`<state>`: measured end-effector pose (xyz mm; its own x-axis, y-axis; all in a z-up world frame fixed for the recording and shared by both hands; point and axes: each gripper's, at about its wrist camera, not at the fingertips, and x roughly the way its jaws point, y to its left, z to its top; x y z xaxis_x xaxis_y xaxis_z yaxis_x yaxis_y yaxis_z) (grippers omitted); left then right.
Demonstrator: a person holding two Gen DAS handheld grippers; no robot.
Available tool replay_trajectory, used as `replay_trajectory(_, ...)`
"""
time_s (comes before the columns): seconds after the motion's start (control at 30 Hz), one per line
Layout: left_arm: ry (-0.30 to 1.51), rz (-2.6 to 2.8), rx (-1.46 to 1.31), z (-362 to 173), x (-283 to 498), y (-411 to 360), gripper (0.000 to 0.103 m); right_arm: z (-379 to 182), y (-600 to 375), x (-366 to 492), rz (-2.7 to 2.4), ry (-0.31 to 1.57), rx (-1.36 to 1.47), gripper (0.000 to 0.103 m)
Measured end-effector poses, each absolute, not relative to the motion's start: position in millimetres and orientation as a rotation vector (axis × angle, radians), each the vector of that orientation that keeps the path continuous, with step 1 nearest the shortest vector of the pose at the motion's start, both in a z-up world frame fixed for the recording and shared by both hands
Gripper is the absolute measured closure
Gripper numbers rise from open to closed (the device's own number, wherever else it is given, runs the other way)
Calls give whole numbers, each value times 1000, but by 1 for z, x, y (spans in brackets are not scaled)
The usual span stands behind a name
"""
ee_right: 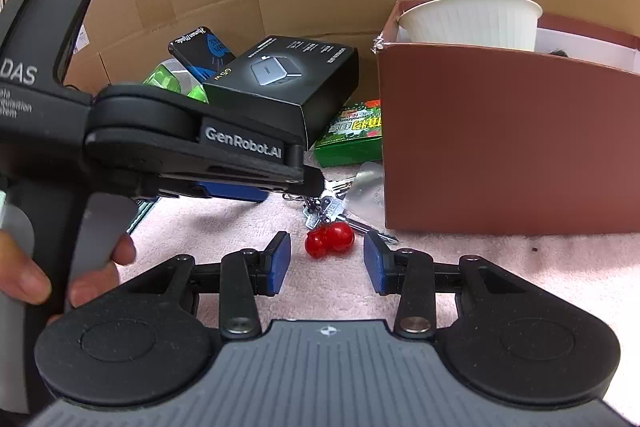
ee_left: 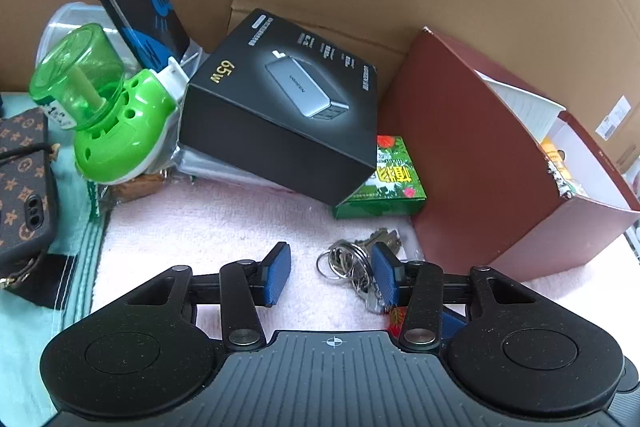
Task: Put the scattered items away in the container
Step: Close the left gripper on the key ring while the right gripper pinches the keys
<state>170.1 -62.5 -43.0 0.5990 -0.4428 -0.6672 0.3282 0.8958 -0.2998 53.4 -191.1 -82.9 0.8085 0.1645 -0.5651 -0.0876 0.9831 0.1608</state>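
Left wrist view: key bunch partly behind the left gripper's right pad, red charm mostly hidden. Phone case cut by left edge. Right wrist view: left gripper body covers the green mosquito repeller. Maroon box contents mostly hidden behind its wall; the box runs off the right edge.

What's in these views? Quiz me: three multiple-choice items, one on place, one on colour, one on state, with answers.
1. Where do the keys lie? A on the pink towel beside the brown box; B inside that box; C on a shelf.
2. The charm on the keys is: A yellow; B blue; C red.
3. The left gripper is: A shut on the keys; B open; C shut on a pen.
Answers: 1 A, the keys rest on towel next to the box wall. 2 C, both views show red. 3 B, a wide gap separates its fingers.
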Motion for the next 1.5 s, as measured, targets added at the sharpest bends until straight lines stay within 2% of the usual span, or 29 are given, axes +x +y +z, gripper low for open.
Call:
replay_trajectory(0.03,813,-446,-149,-43,172,-63,59,-83,-190,54,136,615,129,57)
replay_trajectory(0.1,813,-443,-140,-44,174,-65,67,-83,-190,56,140,617,133,57)
replay_trajectory(0.13,816,-450,-139,-44,175,-65,78,-82,-189,57,139,618,132,57)
replay_trajectory(0.17,819,-465,-149,-45,176,-65,83,-82,-189,58,136,619,129,58)
replay_trajectory(0.23,816,-475,-159,-47,175,-63,83,-82,-189,58,118,621,121,70)
replay_trajectory(0.27,816,-478,-164,-47,174,-62,84,-82,-189,59,113,623,122,72)
replay_trajectory(0.53,816,-468,-170,-47,142,-51,88,-81,-188,45,124,624,112,72)
replay_trajectory(0.63,845,-500,-169,-48,128,-40,101,-81,-186,29,162,629,101,72)
replay_trajectory(0.77,841,-524,-121,-47,93,-36,101,-78,-183,5,191,641,69,72)
replay_trajectory(0.83,829,-530,-113,-45,80,-36,96,-75,-182,-7,204,648,65,72)
replay_trajectory(0.87,821,-532,-117,-44,76,-39,74,-75,-181,-12,207,651,61,72)
replay_trajectory(0.9,810,-531,-123,-43,75,-36,72,-75,-181,-17,207,653,60,72)
replay_trajectory(0.97,792,-511,-116,-41,76,-36,44,-75,-182,-23,204,657,62,72)
replay_trajectory(1.13,792,-535,-101,-35,87,-48,34,-76,-184,-26,192,651,79,72)
replay_trajectory(1.23,813,-556,-87,-39,94,-59,34,-78,-183,-24,187,643,69,71)
replay_trajectory(1.3,819,-572,-55,-42,98,-69,36,-78,-183,-22,186,639,69,70)
replay_trajectory(1.33,809,-574,-18,-42,98,-74,54,-78,-184,-20,185,637,72,68)
replay_trajectory(1.37,812,-588,13,-42,98,-78,80,-78,-184,-18,183,636,74,68)
replay_trajectory(1.43,813,-615,41,-41,96,-82,85,-78,-186,-15,179,635,77,67)
replay_trajectory(1.5,805,-622,69,-40,93,-82,86,-78,-188,-12,176,635,85,67)
